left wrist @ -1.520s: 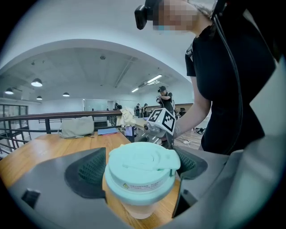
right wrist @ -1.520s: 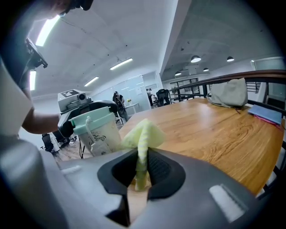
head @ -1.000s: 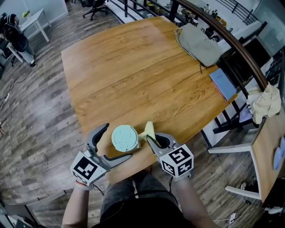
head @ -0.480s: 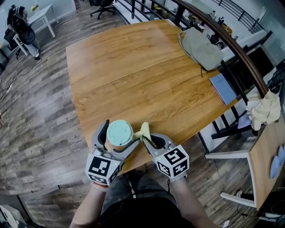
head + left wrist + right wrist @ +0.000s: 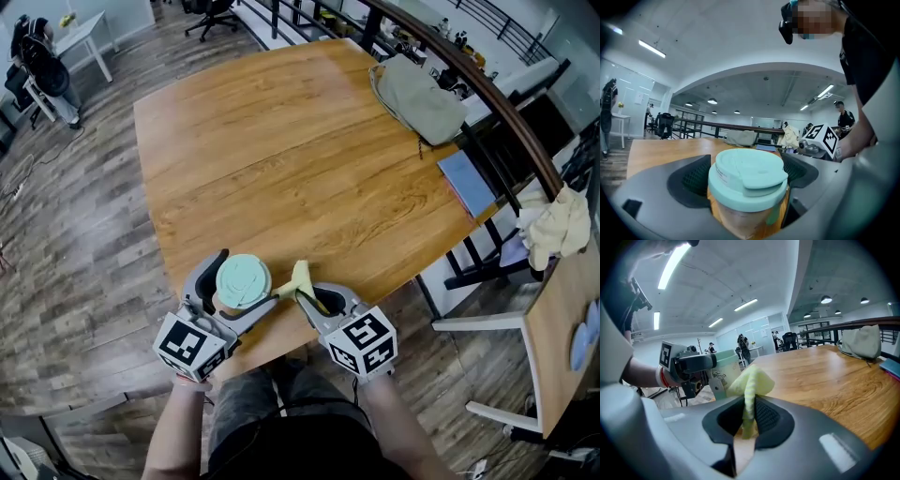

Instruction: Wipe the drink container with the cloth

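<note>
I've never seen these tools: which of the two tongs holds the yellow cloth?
The right tongs, with the cloth pinched between them; the left tongs have just been closing on the cup.

Drink container (image 5: 749,180) base cut off at 6 o'clock edge, left gripper view; label print unreadable. Cloth (image 5: 750,380) lower end hidden inside right gripper (image 5: 749,412) (only tuft shows).

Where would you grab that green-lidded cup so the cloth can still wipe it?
Grip the cup under its lid, coming in level from the person's side. It stands upright and round, so jaws fit either flank. The left gripper has just been closing its jaws on it that way, leaving top and far side free for the cloth.
</note>
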Demonstrator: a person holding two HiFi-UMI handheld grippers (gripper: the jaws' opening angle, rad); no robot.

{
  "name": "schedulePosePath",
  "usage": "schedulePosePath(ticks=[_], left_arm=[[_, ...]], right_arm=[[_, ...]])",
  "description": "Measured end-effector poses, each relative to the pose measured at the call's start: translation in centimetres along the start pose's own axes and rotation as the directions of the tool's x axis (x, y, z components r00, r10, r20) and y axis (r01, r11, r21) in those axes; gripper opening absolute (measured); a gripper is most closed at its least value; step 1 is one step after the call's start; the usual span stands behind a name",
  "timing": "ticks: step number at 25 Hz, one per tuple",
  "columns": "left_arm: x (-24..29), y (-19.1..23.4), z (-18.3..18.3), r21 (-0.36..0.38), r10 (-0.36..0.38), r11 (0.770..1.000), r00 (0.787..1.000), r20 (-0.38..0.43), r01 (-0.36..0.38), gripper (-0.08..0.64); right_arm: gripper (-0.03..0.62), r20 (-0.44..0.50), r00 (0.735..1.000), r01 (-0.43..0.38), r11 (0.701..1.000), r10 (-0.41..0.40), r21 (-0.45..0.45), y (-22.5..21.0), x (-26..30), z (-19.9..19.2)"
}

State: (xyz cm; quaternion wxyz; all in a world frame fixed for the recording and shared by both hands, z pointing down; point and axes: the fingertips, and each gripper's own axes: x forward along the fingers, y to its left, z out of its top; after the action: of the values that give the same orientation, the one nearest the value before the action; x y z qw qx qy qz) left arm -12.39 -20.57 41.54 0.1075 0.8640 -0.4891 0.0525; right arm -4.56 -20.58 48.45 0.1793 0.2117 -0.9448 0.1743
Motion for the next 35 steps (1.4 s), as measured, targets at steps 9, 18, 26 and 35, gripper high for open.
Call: schedulePosePath(ticks=[9,18,26,35], left_arm=[[-0.9,0.7,0.4,-0.008,-0.246,0.969,0.968,0.045,0.246,0.472],[-1.7,2.7,0.6,-0.083,-0.391,0.913,0.916,0.091,0.398,0.472],[-1.4,2.6,0.7,-0.084,-0.474,0.872,0.875,0.093,0.482,0.472],[-2.4,3.8,0.6,-0.112,-0.487,0.861,0.867,0.104,0.497,0.472]], right_arm=[[0.046,0.014,0.997,-0.077,0.995,0.078,-0.059,2.0,1.6,1.8],[0.046,-0.070,0.972,-0.232,0.958,0.223,-0.168,5.1,3.3,4.1],[0.046,-0.190,0.968,-0.224,0.905,0.163,-0.361,5.1,5.3,4.9],[0.046,-0.253,0.954,-0.232,0.930,0.160,-0.284,5.0,7.0,1.7]])
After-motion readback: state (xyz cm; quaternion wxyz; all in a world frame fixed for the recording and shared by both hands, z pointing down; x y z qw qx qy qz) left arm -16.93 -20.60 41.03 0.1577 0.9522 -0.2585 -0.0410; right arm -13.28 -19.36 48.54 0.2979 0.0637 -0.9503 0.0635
